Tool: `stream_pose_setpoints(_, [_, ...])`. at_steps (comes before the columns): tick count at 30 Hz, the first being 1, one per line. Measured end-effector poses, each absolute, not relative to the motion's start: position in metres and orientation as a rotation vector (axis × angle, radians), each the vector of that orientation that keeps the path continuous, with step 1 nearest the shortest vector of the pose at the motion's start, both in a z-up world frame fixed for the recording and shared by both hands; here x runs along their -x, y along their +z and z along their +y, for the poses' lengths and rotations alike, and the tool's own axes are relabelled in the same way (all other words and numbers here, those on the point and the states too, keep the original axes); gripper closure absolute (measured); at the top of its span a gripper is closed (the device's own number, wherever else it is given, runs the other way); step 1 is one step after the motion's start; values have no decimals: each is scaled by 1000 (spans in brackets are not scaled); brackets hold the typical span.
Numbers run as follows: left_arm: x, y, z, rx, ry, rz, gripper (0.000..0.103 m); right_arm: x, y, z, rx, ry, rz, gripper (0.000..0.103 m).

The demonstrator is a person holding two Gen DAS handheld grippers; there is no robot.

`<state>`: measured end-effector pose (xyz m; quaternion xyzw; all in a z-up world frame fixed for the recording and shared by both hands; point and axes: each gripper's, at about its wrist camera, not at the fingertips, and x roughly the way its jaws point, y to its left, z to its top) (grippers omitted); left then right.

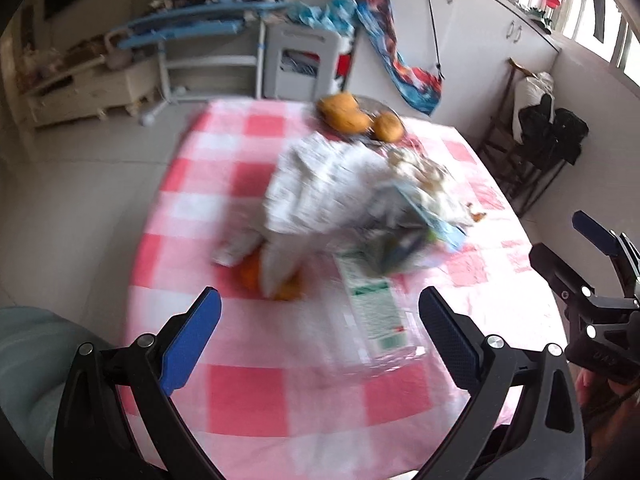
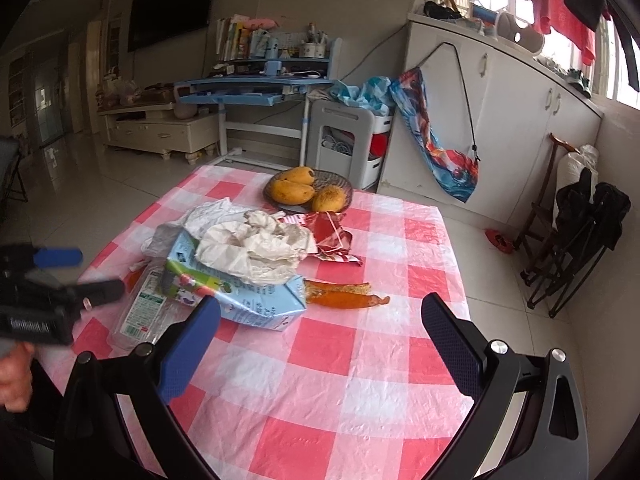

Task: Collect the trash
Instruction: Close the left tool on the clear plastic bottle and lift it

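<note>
Both grippers hover over the bench (image 2: 360, 360), jaws spread, nothing held: left gripper (image 1: 320, 338), right gripper (image 2: 320, 334). Trash is piled mid-bench: crumpled white paper (image 2: 256, 248) on a blue juice carton (image 2: 240, 296), flattened clear bottle (image 2: 140, 312) just beside it, orange peel (image 2: 344, 296) to the right. Plate of mangoes (image 2: 308, 192) at the far edge.

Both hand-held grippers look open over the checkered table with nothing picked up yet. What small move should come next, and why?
Probably ease the right hand-held gripper forward and down to the orange fruit peel. It lies alone on the tablecloth, apart from the crushed juice carton and crumpled paper, just ahead of the open jaws. The left hand-held gripper is open too, but its view is motion-blurred.
</note>
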<state>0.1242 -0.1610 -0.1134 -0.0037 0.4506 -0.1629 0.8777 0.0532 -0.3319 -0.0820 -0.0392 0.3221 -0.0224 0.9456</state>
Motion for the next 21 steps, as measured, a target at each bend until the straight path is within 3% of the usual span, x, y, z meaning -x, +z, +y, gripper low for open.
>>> stream_pose_setpoints(10, [-132,-131,-209,-149,-217,949,7,-47,-80,-350,48,-73,659,6])
stream_pose_setpoints(11, [-133,-133,-213,-169,-205,936,10,-47,-80,-350,49,-73,660,6])
stream_pose_setpoints(13, [-135,-135,-215,-188,-206,919,27,-47,-80,-351,49,-71,661,6])
stream_pose_setpoints(14, [-135,-137,-214,-183,-230,933,43,-47,-80,-351,47,-70,660,6])
stream_pose_setpoints(21, [-117,-130,-184,-152,-344,977,50,-47,-76,-343,36,-41,645,6])
